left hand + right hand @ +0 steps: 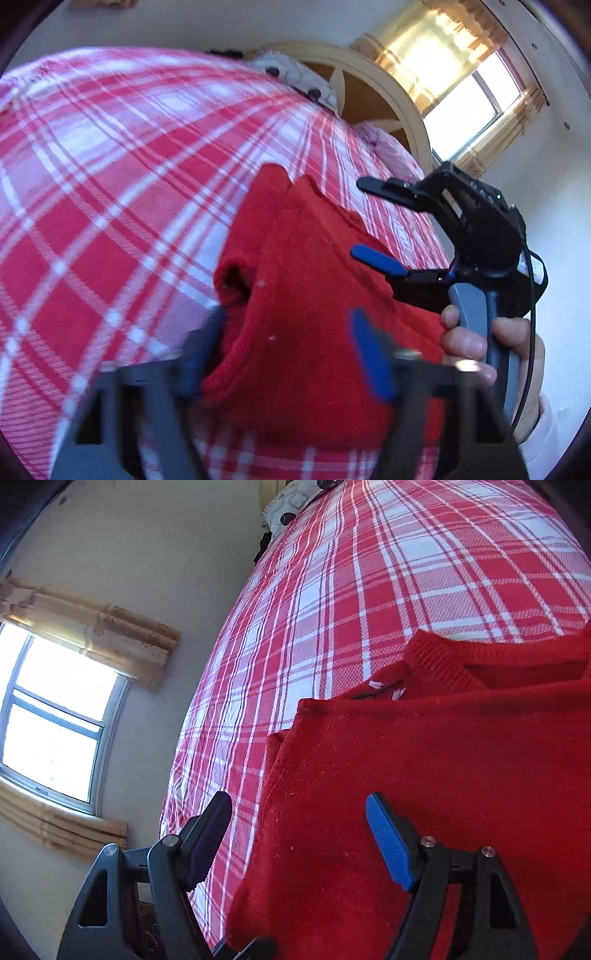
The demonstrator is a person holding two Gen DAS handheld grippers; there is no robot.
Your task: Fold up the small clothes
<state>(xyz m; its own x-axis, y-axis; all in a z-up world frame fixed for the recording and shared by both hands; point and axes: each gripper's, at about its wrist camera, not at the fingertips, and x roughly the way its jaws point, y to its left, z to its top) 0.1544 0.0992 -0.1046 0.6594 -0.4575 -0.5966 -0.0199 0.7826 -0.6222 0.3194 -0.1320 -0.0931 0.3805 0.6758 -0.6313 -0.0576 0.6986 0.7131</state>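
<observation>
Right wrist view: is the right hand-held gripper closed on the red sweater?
No, the right hand-held gripper stands wide open, its fingers apart above the red sweater's edge.

left gripper [288, 354] part-closed, right gripper [299, 842] spread wide

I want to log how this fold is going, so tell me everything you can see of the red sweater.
The red sweater is a small knit garment, fuzzy and lint-specked, with a ribbed collar and a white label inside the neck. It lies partly folded on the red and white plaid bedspread, one sleeve's open cuff showing. The left gripper has fabric bunched between its fingers; whether the pads press on it is blurred. The right gripper stands open astride the sweater's edge.
</observation>
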